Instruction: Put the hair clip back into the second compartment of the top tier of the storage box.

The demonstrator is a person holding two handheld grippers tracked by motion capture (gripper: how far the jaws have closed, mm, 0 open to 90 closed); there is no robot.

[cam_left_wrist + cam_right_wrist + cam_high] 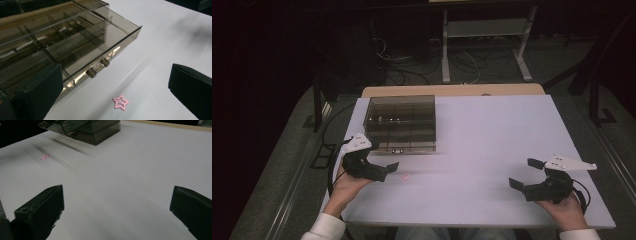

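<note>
Left gripper (384, 167) wide, just left of pink star (404, 176); right gripper (522, 172) wide, empty. Risk: flat star skids on surface (492, 140) under closing jaws.

Setting: a lab or test room, dimly lit. Plain white rectangular counter (492, 150) stands on grey carpet floor (277, 165). Loose black and white cables (412, 65) lie tangled on the floor behind it, beside a white metal frame stand (484, 30). No household furnishings.
</note>
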